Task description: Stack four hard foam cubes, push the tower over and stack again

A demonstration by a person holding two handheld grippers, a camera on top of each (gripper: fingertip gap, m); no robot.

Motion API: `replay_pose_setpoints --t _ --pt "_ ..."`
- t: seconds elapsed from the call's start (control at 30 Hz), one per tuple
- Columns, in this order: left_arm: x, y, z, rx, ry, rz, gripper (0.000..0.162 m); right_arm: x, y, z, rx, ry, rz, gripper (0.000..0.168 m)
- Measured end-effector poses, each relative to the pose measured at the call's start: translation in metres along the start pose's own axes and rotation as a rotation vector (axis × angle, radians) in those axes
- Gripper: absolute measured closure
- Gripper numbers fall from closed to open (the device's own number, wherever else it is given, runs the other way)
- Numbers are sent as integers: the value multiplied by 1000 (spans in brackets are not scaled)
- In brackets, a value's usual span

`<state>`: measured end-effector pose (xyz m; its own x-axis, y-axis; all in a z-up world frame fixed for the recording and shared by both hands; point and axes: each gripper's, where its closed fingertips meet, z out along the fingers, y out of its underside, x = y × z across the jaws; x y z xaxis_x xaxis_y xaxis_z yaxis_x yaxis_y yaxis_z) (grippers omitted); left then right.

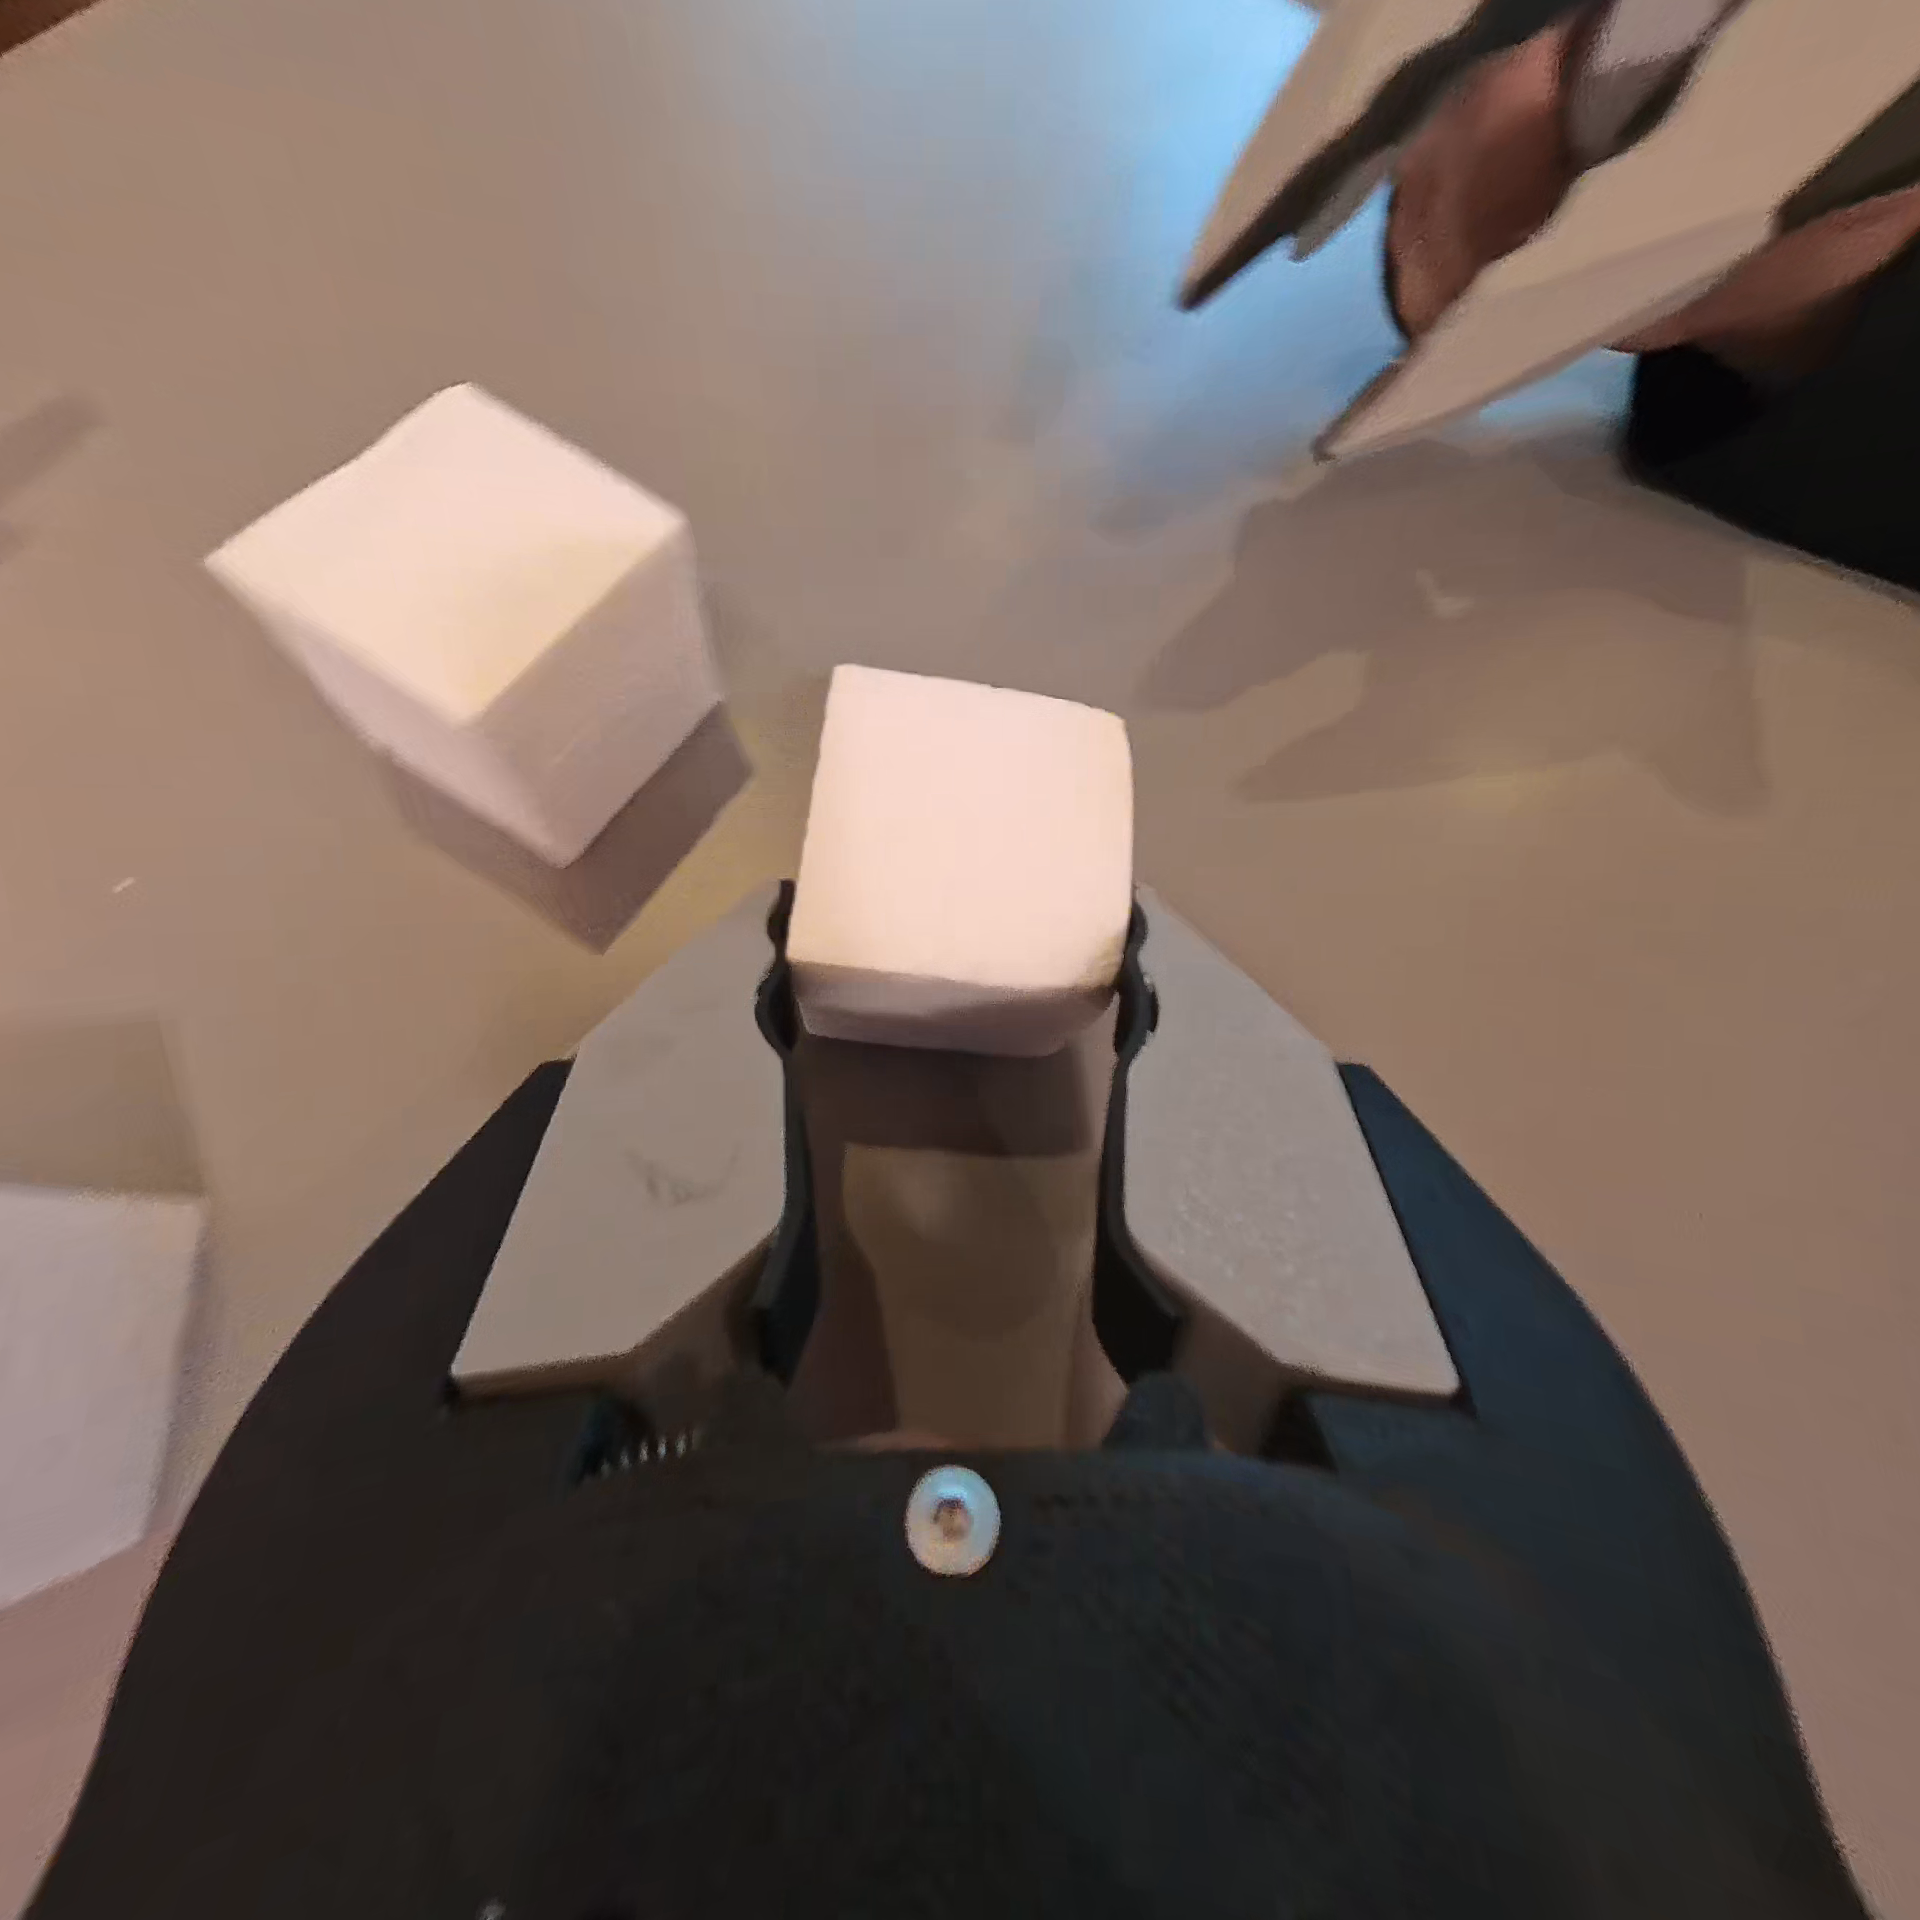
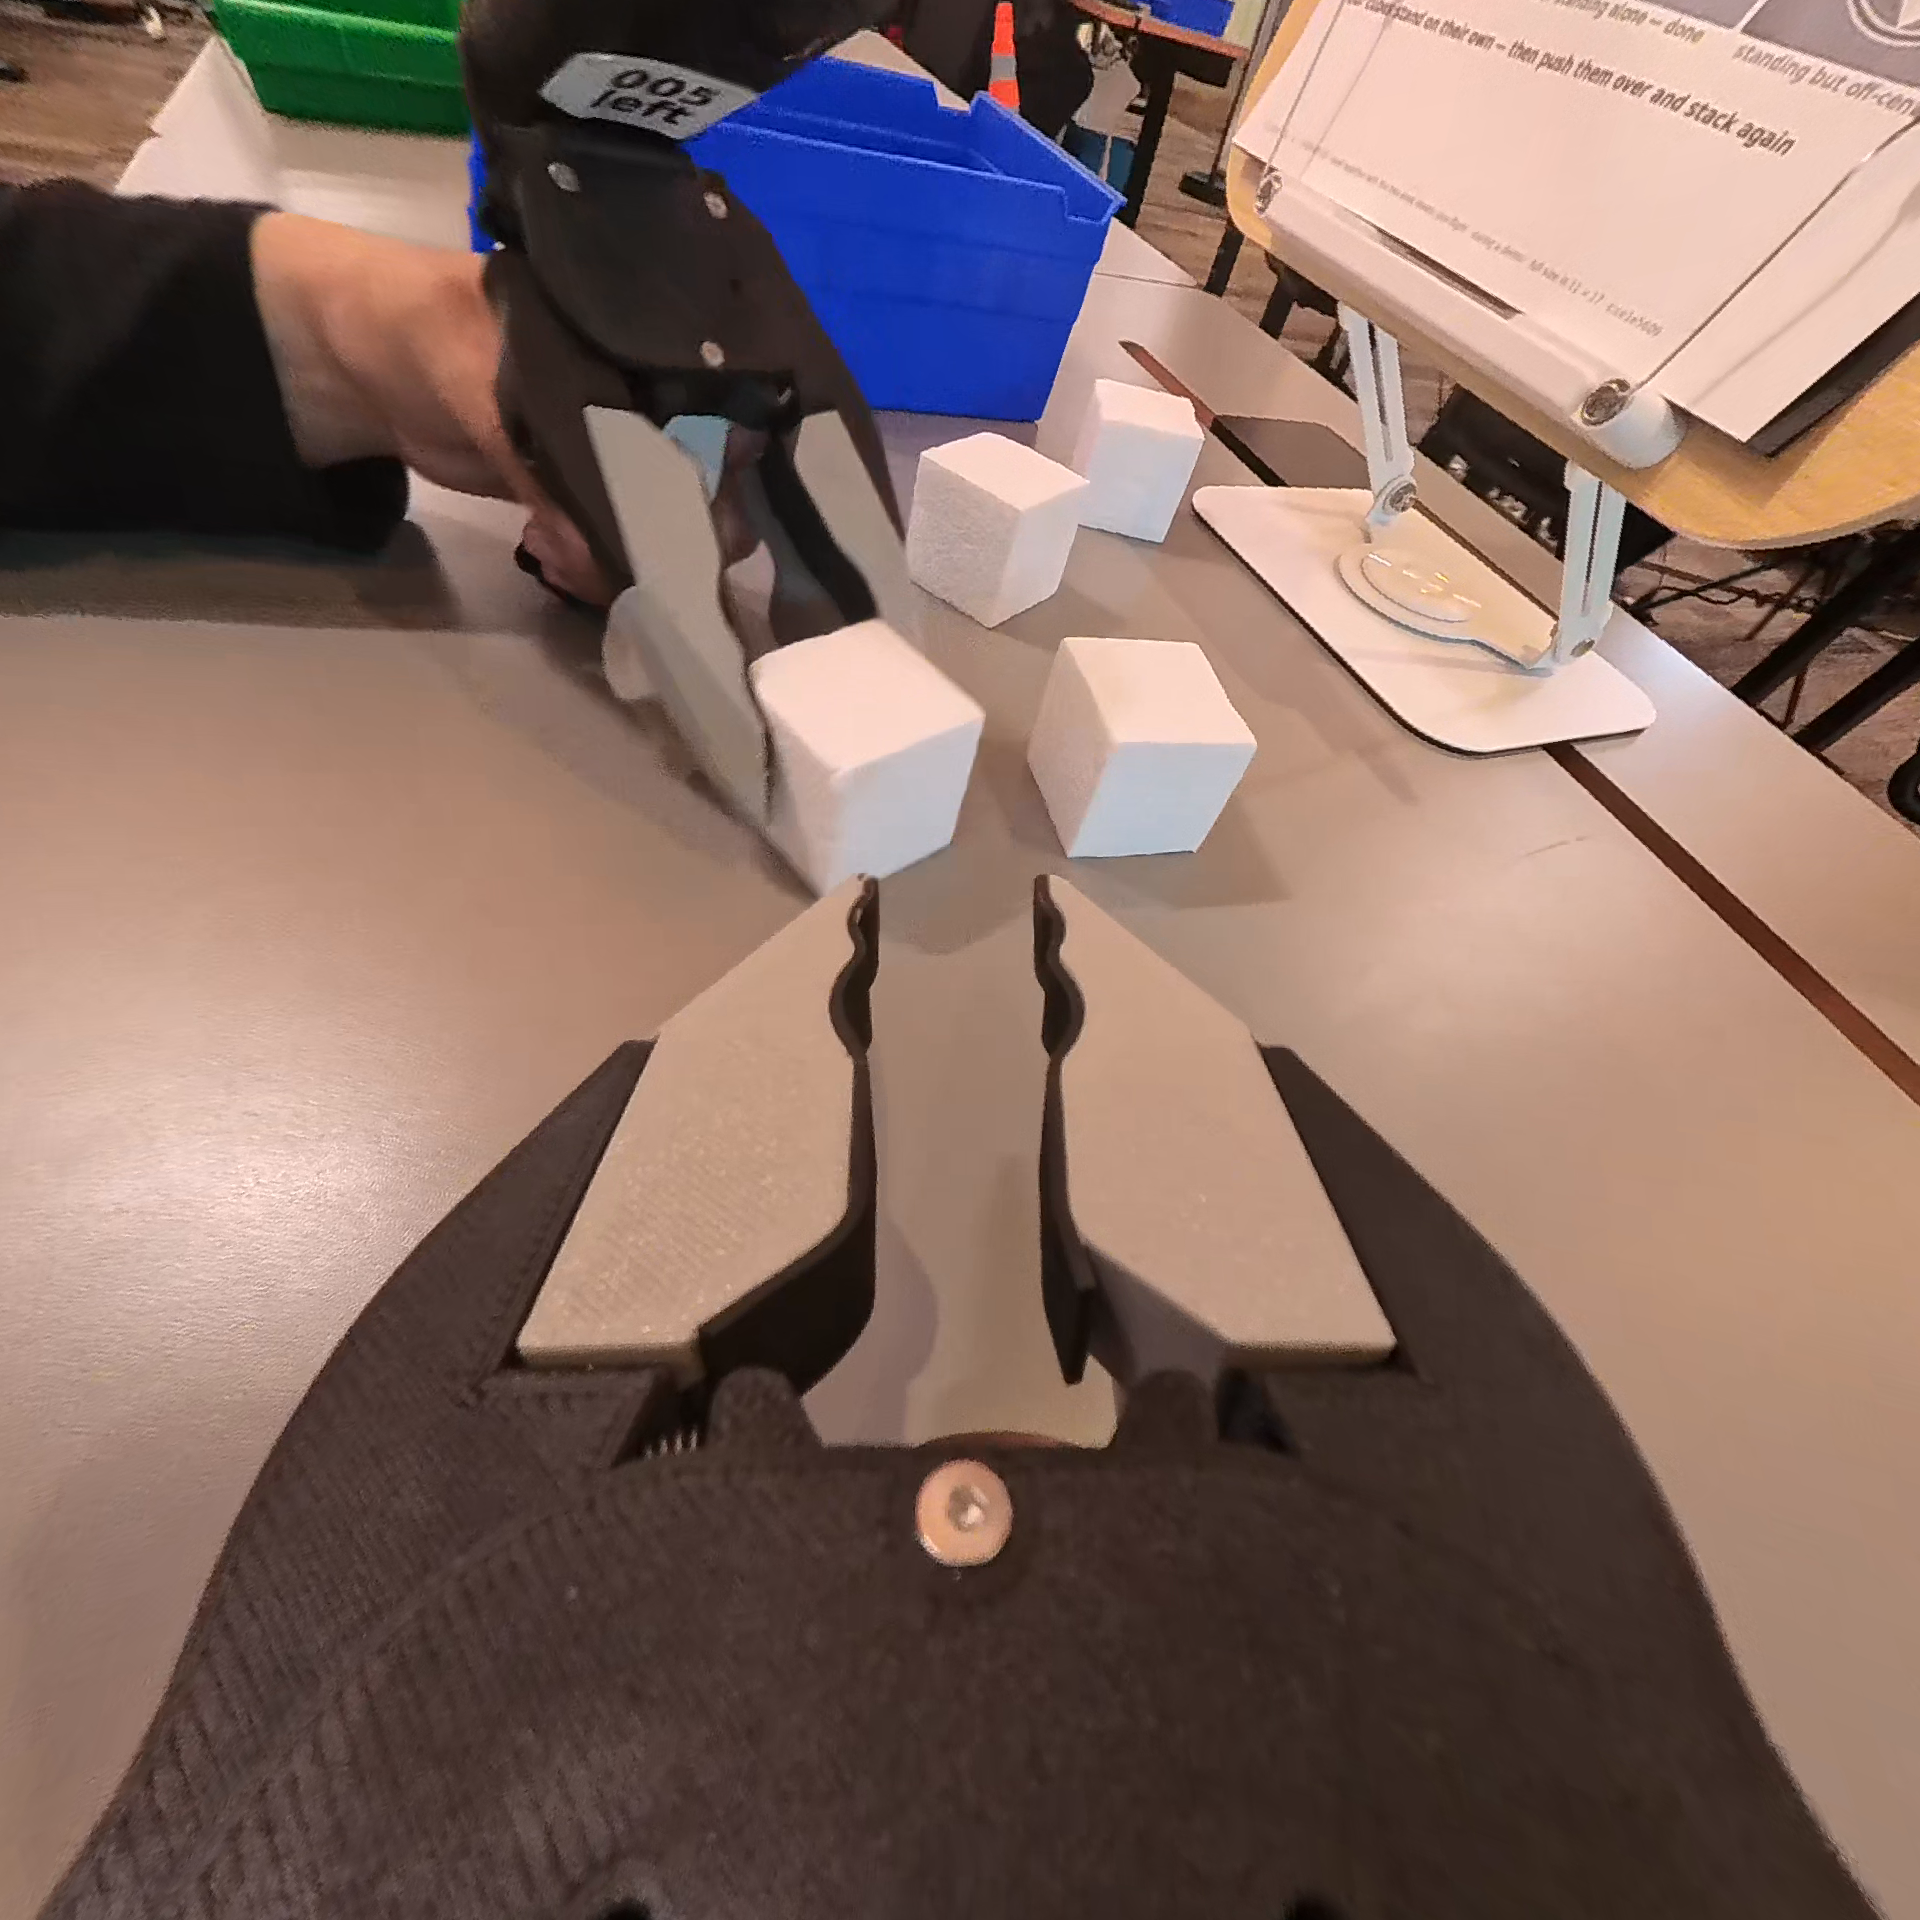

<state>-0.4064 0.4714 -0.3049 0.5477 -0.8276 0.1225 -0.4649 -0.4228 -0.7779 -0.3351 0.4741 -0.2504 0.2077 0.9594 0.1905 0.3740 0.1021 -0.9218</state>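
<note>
a grey-beige table (image 2: 312,935) holds blue bins (image 2: 935,260), a green bin (image 2: 343,62) and a white document stand (image 2: 1455,582).

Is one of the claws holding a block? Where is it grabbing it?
Yes. The left claw pinches one white hard foam cube by two opposite side faces. The right claw is open and holds nothing.

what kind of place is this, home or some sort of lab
Most likely a lab or workshop set up for recording demos, not a home. Long grey tables stand in rows, blue and green storage bins sit behind, a printed instruction sheet rests on a stand, and an orange cone stands on the floor.
</note>
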Motion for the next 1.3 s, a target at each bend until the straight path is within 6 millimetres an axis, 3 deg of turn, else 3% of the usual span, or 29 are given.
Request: replay_pose_setpoints --t 0.23,0.33,0.4,0.5,0.6,0.67,0.77,0.93,1.07,1.13,1.2,1.3 --pt "57 -15 32 -38 83 143 99 17 -6 -13 57 50 58 141" --pt "63 -21 29 -12 55 179 84 21 -7 -17 78 69 77 141" --pt "59 -27 15 43 39 158 78 23 -8 -19 91 86 82 141" --pt "34 -34 -22 150 -14 87 74 25 -9 -21 100 101 90 142" --pt "-22 -36 -67 252 -193 5 75 27 -9 -22 103 109 93 143" --pt "-53 -30 -91 288 -260 -56 75 27 -10 -22 108 109 94 143" --pt "-92 -7 -108 243 -366 -83 74 27 -12 -21 113 104 94 143" --pt "-123 21 -101 145 -396 -101 71 29 -13 -18 121 104 103 142" --pt "-140 24 -92 98 -432 -56 71 28 -12 -14 113 86 105 142" --pt "-144 25 -83 77 -415 -53 80 27 -11 -13 107 83 98 142" --pt "-145 30 -73 41 -383 -60 103 26 -12 -12 104 80 94 142" --pt "-138 27 -73 54 -354 -61 104 27 -13 -14 109 87 93 142"
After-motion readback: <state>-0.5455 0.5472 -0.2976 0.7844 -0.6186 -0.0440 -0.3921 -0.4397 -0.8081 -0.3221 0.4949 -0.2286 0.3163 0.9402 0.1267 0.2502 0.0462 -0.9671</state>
